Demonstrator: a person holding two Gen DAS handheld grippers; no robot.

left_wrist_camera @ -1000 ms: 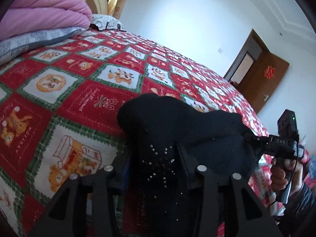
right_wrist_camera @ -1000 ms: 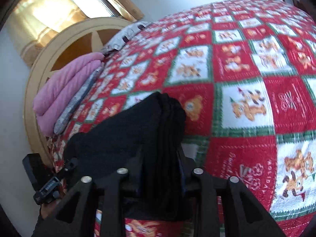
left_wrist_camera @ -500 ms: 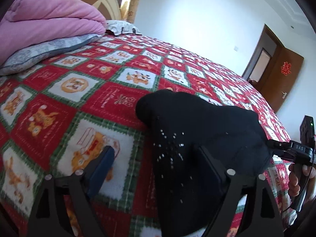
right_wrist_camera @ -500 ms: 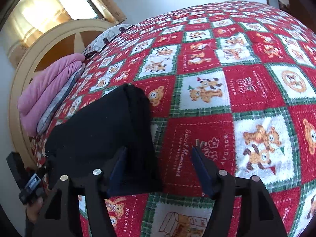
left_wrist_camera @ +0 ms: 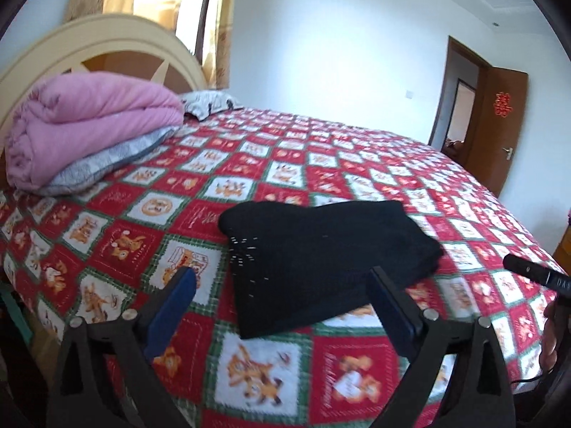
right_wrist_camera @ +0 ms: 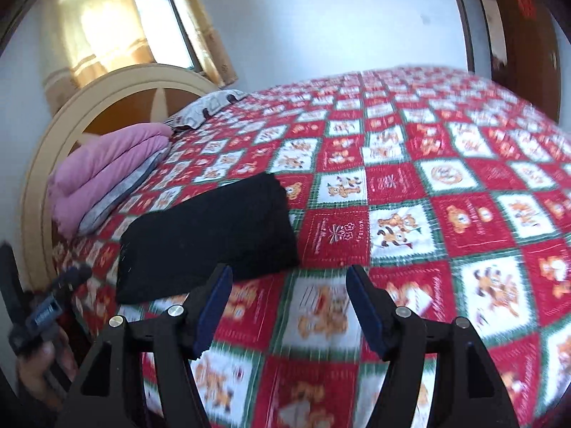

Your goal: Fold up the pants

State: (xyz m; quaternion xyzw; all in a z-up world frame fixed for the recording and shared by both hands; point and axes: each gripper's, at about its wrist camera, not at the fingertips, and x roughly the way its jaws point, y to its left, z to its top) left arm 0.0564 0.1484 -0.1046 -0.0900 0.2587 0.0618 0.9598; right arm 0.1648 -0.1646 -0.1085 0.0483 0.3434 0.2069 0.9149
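The black pants (left_wrist_camera: 321,256) lie folded into a compact rectangle on the red patterned bedspread (left_wrist_camera: 321,164); they also show in the right wrist view (right_wrist_camera: 210,232). My left gripper (left_wrist_camera: 282,303) is open and empty, held just short of the pants' near edge. My right gripper (right_wrist_camera: 289,303) is open and empty, just right of and behind the pants' near right corner. Neither touches the cloth.
A folded pink quilt (left_wrist_camera: 82,125) on a grey pillow (left_wrist_camera: 107,164) lies by the cream headboard (left_wrist_camera: 107,46). A patterned pillow (left_wrist_camera: 207,103) sits beyond. A brown door (left_wrist_camera: 496,125) stands open at the far right. The bed's near edge is below the grippers.
Both grippers opened and let go of the pants, then drew back and up. The folded pants now lie flat on the bed.
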